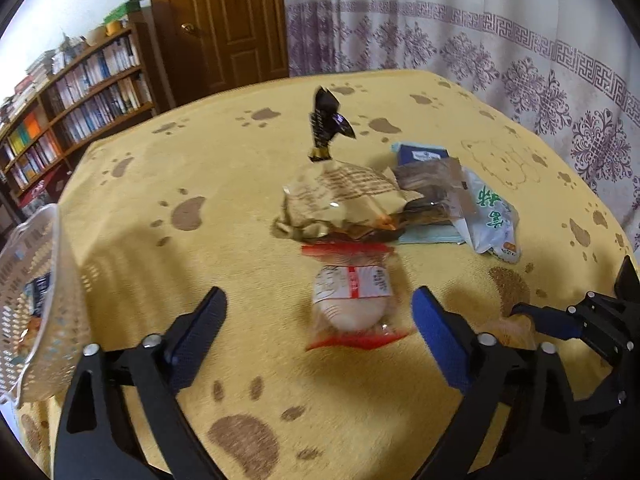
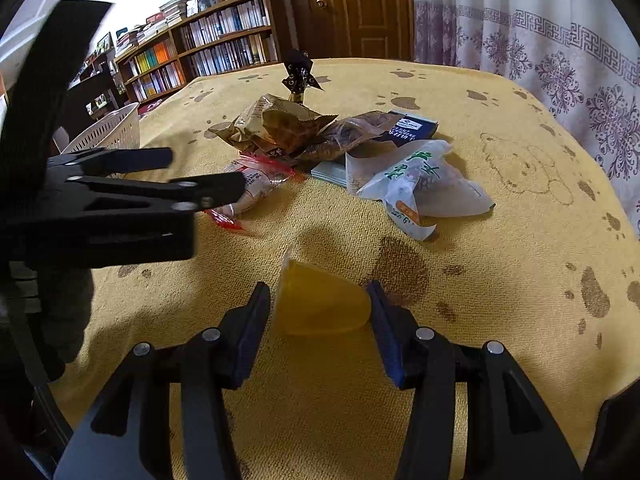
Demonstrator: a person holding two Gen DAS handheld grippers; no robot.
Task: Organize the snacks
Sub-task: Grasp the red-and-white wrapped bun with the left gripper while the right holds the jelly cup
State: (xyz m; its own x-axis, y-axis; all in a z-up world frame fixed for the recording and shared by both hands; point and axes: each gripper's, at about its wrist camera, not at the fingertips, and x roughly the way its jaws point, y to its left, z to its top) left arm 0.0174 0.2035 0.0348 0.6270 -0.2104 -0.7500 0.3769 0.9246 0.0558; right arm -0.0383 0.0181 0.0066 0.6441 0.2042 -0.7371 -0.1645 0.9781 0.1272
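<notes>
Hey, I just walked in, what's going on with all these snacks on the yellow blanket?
A person is sorting snacks with two tools. The left hand-held gripper is open around a red-edged clear packet with a round bun, not yet gripping it. The right hand-held gripper brackets an orange jelly cup lying on its side; whether the pads touch it is unclear. More wrappers sit piled on the paw-print blanket, and a white perforated basket at the left already holds some items.

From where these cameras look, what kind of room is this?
Most likely a room in a home: a wooden bookshelf packed with books, a panelled brown wooden door, purple-patterned white curtains, and a yellow paw-print cloth covering the surface with the snacks.
</notes>
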